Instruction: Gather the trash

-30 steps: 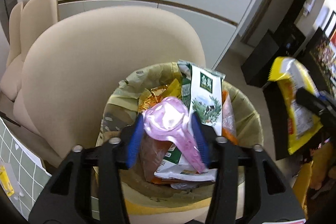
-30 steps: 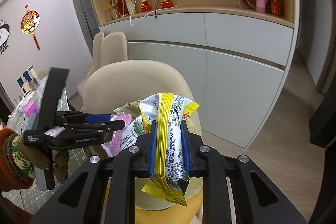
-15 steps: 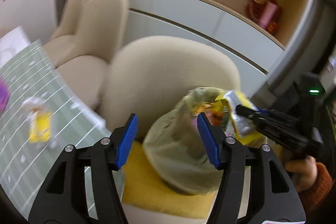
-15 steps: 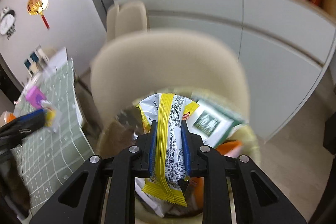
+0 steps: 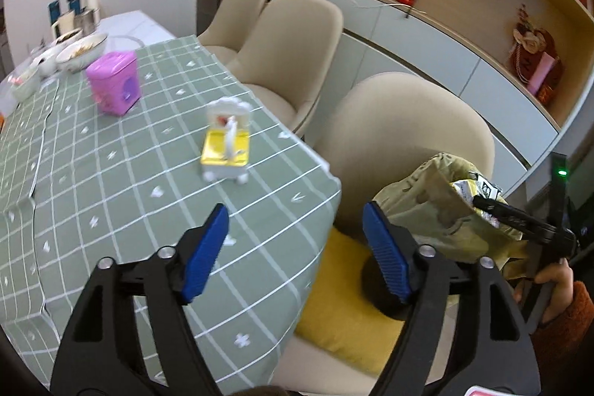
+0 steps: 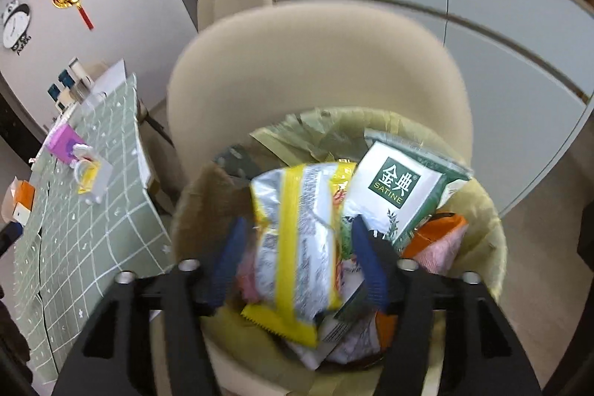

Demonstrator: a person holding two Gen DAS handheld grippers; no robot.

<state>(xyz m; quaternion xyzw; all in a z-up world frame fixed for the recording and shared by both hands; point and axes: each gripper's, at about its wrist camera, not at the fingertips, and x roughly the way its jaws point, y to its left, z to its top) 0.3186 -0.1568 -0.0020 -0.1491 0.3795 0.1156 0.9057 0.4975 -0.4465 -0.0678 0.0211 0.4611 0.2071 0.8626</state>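
Right gripper (image 6: 297,262) jaws just opened wide, yellow wrapper (image 6: 293,247) loose between them over bin (image 6: 490,236), frame centre. Left gripper (image 5: 295,247) wide, empty. Wrapper light, crinkly, slippery; pinch mid-body.

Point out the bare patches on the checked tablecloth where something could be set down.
Bare cloth lies between the yellow box and the table's near corner, and left of it, below the pink tin. The far end is crowded with bowls.
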